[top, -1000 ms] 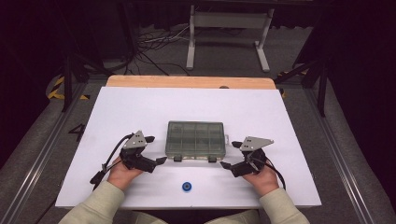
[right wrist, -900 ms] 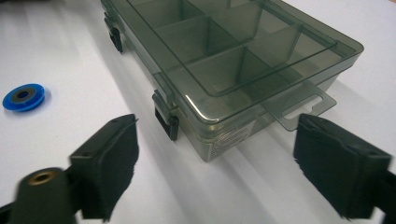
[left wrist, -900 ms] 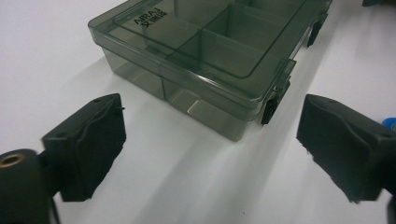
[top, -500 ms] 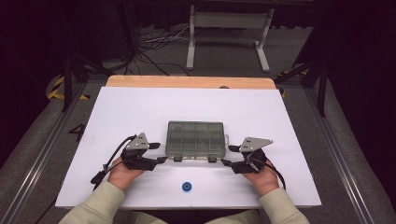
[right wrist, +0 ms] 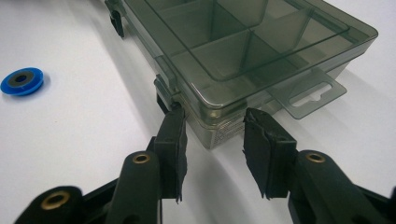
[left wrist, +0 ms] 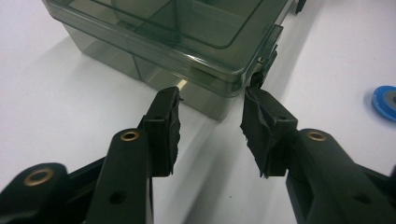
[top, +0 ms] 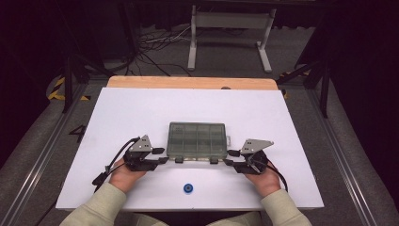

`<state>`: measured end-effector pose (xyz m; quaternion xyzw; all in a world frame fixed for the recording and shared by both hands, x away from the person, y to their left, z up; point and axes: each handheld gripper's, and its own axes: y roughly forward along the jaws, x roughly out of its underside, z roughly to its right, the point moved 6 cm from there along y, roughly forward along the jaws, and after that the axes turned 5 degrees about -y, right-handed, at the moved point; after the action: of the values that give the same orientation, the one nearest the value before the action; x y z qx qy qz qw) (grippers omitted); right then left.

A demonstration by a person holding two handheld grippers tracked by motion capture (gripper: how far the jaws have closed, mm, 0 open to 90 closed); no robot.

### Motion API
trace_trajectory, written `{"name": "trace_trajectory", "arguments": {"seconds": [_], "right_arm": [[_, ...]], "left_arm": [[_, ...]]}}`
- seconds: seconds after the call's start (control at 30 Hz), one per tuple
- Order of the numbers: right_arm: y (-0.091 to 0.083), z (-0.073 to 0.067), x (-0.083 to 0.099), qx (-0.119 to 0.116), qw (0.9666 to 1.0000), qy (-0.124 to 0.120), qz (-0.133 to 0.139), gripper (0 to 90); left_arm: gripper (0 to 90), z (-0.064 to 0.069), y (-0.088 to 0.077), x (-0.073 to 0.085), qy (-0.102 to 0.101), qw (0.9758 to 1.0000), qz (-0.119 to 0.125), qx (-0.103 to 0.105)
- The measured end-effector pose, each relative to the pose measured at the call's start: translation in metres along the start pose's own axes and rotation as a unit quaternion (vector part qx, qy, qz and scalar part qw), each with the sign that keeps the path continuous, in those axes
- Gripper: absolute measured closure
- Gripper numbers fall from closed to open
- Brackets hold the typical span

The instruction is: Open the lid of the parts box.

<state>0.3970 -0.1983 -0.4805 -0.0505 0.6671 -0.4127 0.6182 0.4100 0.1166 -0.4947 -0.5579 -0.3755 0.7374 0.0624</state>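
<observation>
A smoky translucent compartment box with its lid down lies in the middle of the white table. My left gripper sits at its front left corner. In the left gripper view the jaws have just been closing and straddle that corner of the box; I see no pad pressing it. My right gripper stands at the front right corner. Its jaws have also been closing around the corner of the box, tips close to the walls. A small blue disc lies near the front edge.
A wooden strip runs along the table's far edge. Beyond it stand a metal frame and floor cables. The box has a hang tab on its right end. The blue disc lies between my hands.
Both grippers' jaws have narrowed around the box's front corners. The hands and the box have stayed where they were.
</observation>
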Motion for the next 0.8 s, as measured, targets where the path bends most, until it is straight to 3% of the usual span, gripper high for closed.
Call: {"name": "trace_trajectory", "arguments": {"seconds": [0.23, 0.8], "right_arm": [[0.0004, 0.0008, 0.0007, -0.001, 1.0, 0.001, 0.0, 62.2], [0.001, 0.0014, 0.0022, 0.0, 1.0, 0.002, -0.005, 67.2]], "left_arm": [[67.0, 0.0026, 0.0009, -0.0005, 0.007, 1.0, 0.0, 0.006], [71.3, 0.005, -0.0007, -0.0017, 0.017, 0.9998, 0.005, 0.002]]}}
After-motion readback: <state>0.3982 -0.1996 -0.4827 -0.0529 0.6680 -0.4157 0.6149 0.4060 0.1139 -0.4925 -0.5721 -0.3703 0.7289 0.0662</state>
